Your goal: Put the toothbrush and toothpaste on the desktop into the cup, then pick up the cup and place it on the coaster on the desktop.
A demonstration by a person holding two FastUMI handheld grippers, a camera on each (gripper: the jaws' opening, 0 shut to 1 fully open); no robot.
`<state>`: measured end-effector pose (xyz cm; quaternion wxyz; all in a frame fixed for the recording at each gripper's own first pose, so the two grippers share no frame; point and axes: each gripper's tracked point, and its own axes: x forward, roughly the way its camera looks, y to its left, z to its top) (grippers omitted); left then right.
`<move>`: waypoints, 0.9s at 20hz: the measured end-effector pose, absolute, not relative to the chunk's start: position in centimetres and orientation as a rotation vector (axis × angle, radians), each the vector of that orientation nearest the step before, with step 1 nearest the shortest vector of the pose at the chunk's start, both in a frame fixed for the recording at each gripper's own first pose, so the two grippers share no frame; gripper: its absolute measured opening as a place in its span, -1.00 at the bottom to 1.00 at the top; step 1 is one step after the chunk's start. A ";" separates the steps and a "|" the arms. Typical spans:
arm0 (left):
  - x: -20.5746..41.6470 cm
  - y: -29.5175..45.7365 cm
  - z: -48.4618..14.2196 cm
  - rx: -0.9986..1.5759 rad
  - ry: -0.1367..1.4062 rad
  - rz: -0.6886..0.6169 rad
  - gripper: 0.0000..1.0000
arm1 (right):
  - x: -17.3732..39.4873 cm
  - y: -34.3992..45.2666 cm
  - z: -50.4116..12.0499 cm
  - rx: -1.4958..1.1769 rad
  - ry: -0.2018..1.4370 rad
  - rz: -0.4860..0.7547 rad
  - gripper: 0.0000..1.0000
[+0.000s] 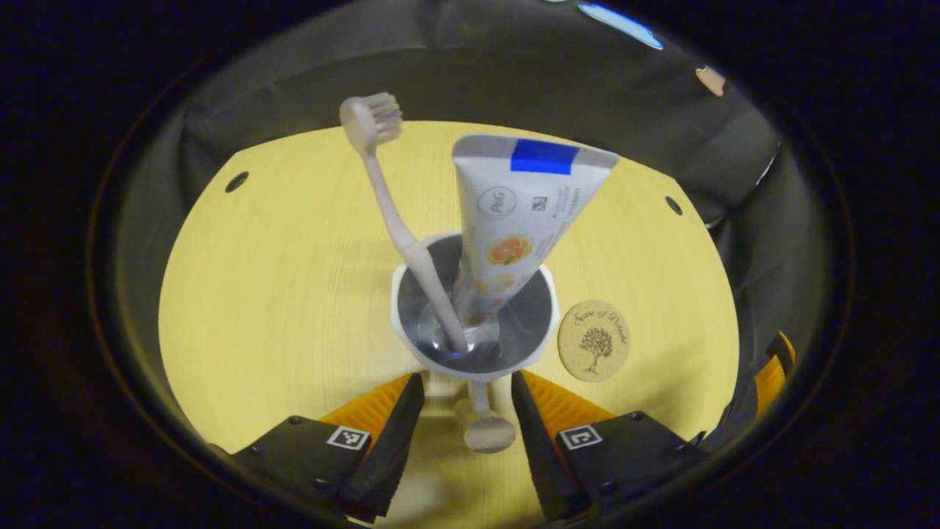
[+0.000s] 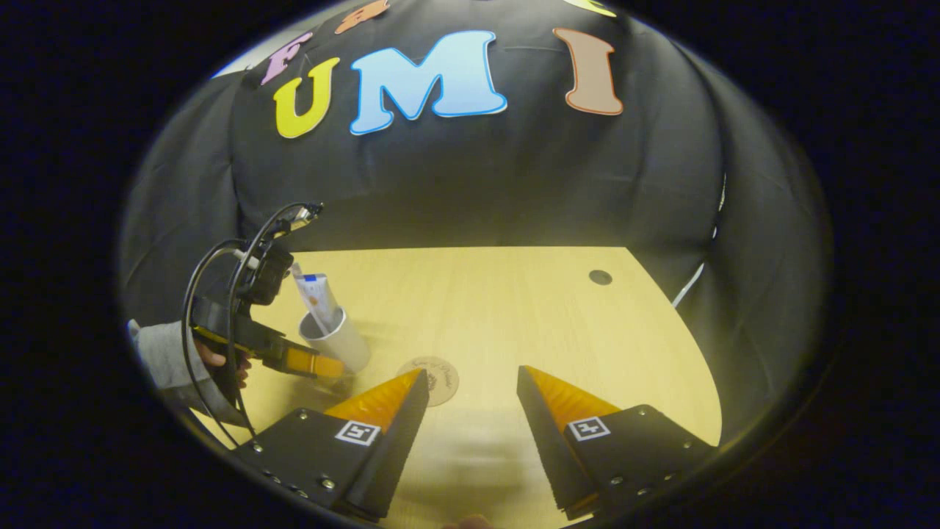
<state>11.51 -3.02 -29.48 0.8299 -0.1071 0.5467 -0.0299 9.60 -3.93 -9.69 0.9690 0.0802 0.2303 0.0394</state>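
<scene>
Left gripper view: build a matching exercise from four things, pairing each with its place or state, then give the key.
Things:
1. toothbrush
2. toothpaste tube
3. coaster
4. left gripper

Places or states:
A. bare on the desktop, right of the cup
B. open, fingers either side of the cup's handle
C. bristles up, leaning left in the cup
D. blue-taped end up, in the cup

Pairs: 1-C, 2-D, 3-A, 4-B

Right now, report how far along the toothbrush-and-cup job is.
Done: the pale pink toothbrush and the white toothpaste tube stand inside the white cup. In hand: the left hand-held gripper has its open fingers either side of the cup's handle, not yet closed. Left: lift the cup onto the round cork coaster beside it on the yellow wooden desktop. The right hand-held gripper is open.
</scene>
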 end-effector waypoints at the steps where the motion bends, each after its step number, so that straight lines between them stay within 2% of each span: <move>1: 11.5 -3.2 -29.8 -0.240 1.171 -0.061 0.60 | 9.5 -3.8 -10.0 0.170 0.469 0.078 0.56; 2: 11.5 -3.1 -30.0 -0.241 1.178 -0.054 0.60 | 9.4 -3.7 -10.1 0.179 0.474 0.076 0.56; 5: 11.6 -3.3 -30.2 -0.244 1.189 -0.060 0.26 | 8.9 -3.8 -10.7 0.184 0.486 0.061 0.56; 6: 11.6 -3.7 -30.2 -0.250 1.191 -0.070 0.38 | 8.8 -3.8 -10.8 0.183 0.492 0.057 0.56; 7: 11.5 -3.7 -30.4 -0.236 1.196 -0.069 0.07 | 8.5 -3.9 -10.9 0.182 0.496 0.052 0.56; 9: 11.4 -4.1 -30.6 -0.233 1.204 -0.072 -0.07 | 8.2 -4.0 -11.1 0.182 0.499 0.044 0.56; 10: 11.0 -4.0 -30.5 -0.215 1.220 -0.063 -0.06 | 8.1 -4.1 -11.1 0.182 0.501 0.041 0.56; 11: 11.2 -3.8 -30.6 -0.193 1.214 -0.062 -0.20 | 7.9 -4.1 -11.3 0.183 0.504 0.038 0.56; 13: 11.4 -3.7 -30.5 -0.172 1.196 -0.075 -0.29 | 7.6 -4.1 -11.5 0.192 0.510 0.033 0.56; 18: 11.3 -4.5 -30.5 -0.142 1.152 -0.092 -0.33 | 6.9 -4.2 -12.0 0.204 0.520 0.023 0.56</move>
